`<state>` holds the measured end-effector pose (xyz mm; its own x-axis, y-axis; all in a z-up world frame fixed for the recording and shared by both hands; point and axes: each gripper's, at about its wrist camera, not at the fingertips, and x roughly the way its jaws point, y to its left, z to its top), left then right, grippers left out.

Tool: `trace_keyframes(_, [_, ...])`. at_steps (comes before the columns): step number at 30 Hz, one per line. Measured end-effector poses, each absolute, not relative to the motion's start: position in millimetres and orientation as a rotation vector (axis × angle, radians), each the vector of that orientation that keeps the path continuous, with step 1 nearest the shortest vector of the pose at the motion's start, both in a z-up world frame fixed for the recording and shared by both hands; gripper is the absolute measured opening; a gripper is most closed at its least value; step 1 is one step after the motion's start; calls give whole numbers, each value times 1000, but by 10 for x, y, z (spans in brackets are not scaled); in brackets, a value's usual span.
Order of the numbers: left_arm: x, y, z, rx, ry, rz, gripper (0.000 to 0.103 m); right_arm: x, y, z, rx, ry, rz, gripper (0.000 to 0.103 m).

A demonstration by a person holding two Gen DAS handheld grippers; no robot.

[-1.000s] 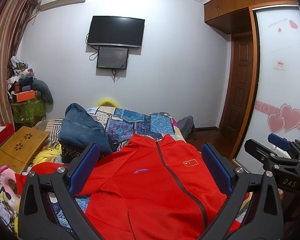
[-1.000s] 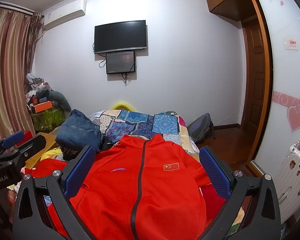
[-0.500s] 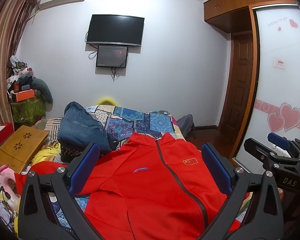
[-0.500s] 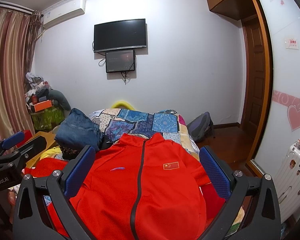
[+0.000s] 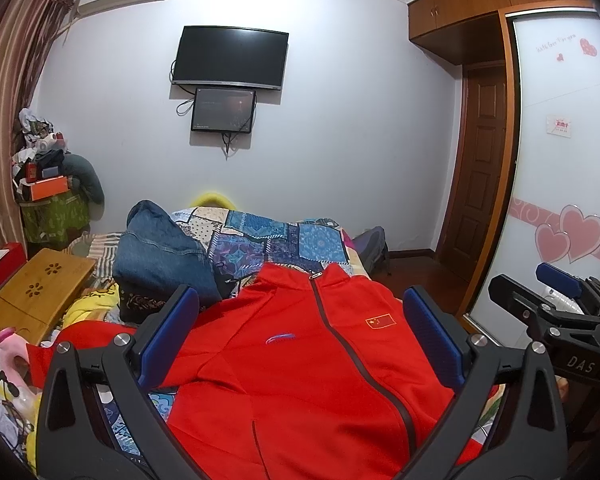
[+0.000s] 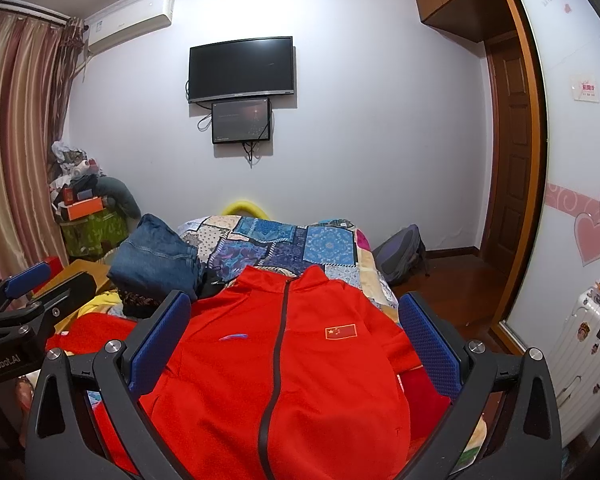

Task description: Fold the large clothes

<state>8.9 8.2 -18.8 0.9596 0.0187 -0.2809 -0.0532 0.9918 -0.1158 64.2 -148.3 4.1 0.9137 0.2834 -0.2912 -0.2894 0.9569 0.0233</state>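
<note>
**Red jacket spread on the bed, both grippers wide above it**

A patchwork bed is seen below a wall-mounted television. On the bed, nearer than the quilt's far end, a red jacket is laid front up, its zip closed and its collar towards the television. Folded jeans are set just beside the jacket's collar, on its left. The left gripper and the right gripper are held over the jacket, jaws spread wide, nothing gripped.
</note>
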Motion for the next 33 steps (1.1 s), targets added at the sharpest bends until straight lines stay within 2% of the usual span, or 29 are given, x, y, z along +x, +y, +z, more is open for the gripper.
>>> trace_keyframes(21, [143, 129, -216, -127, 301, 42, 103, 704, -1500, 54, -14, 323, 293, 103])
trace_keyframes(33, [446, 386, -242, -157, 347, 100, 103, 962, -1478, 1, -3, 384, 294, 103])
